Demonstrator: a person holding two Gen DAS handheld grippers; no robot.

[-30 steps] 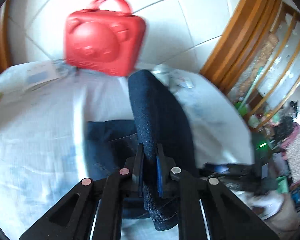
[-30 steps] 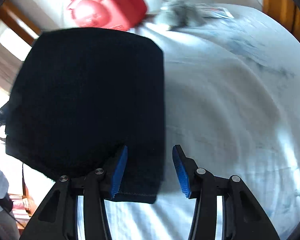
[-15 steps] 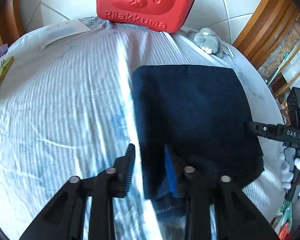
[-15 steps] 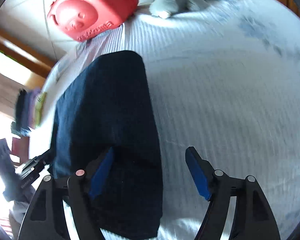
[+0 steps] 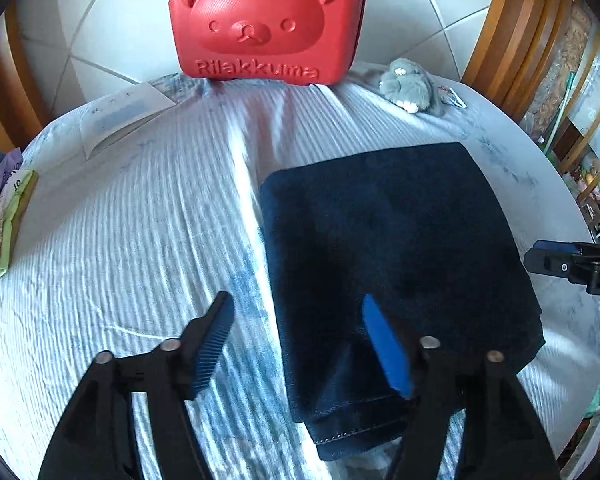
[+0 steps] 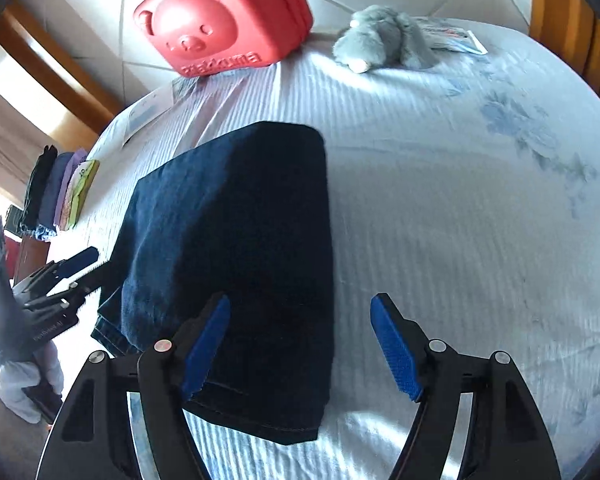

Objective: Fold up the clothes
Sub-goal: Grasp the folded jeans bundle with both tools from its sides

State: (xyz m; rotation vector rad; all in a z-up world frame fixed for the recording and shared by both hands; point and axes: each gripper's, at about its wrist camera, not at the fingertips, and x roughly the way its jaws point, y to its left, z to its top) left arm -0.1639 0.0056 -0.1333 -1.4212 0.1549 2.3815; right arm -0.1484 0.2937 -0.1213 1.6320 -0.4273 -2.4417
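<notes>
Left wrist: striped bedsheet [image 5: 140, 240], red case [image 5: 266, 20] against tiled wall [image 5: 412, 12].

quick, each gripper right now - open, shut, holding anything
left gripper: jaws opening, off the folded jeans, holding nothing
right gripper: open, holding nothing

A red bear-faced case [image 5: 266, 20] is stood at the far edge of the striped sheet [image 5: 120, 240], with a grey plush toy [image 5: 410, 84] laid to its right and a paper [image 5: 120, 114] to its left.
</notes>
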